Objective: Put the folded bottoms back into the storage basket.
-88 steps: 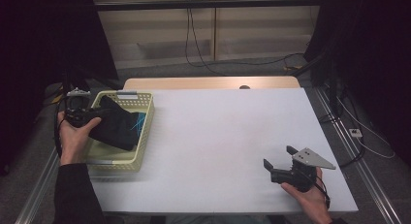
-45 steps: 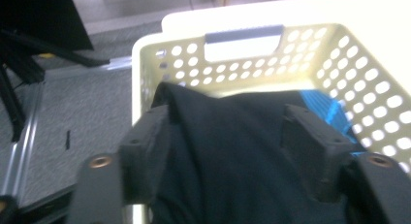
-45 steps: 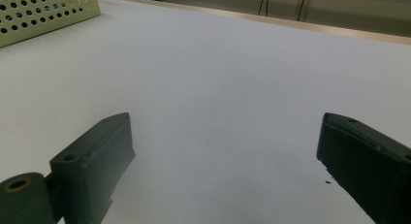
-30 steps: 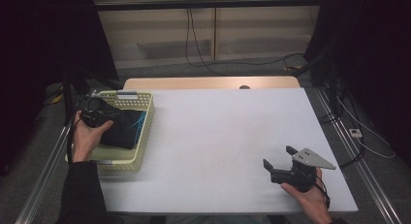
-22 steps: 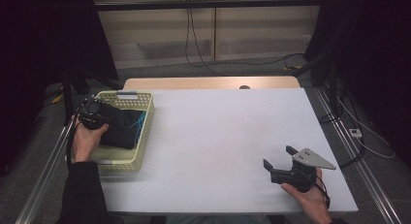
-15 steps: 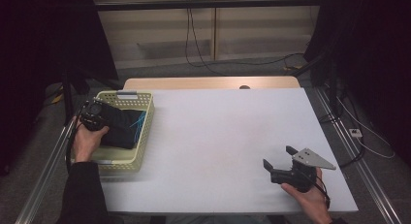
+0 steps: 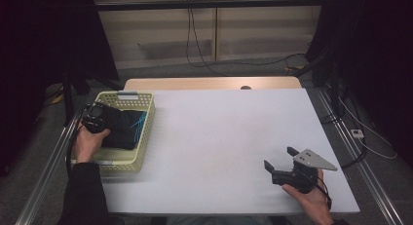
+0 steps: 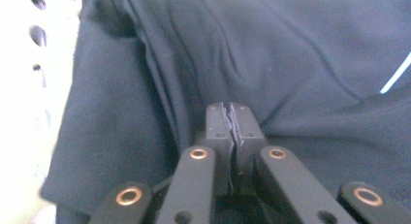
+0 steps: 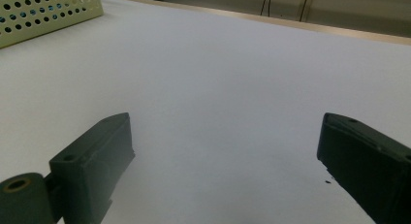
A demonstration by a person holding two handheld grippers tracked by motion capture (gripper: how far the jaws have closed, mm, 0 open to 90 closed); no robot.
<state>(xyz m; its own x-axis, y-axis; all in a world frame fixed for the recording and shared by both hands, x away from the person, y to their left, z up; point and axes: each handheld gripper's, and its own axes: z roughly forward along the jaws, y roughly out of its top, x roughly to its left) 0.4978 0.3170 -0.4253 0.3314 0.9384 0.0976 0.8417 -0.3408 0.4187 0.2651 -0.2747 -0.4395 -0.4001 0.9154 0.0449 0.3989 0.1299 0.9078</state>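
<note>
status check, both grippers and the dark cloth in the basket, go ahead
Left gripper shut, over the dark folded cloth in the pale yellow perforated basket. Right gripper open, empty, low over the white table. Nothing between them.

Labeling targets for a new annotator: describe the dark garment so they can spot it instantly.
Start at the white table and go to its left edge, where a pale yellow perforated basket sits. The dark garment lies folded inside it, under the left tongs. It is the basket's sole visible content, black-navy cloth with thin light-blue lines.
</note>
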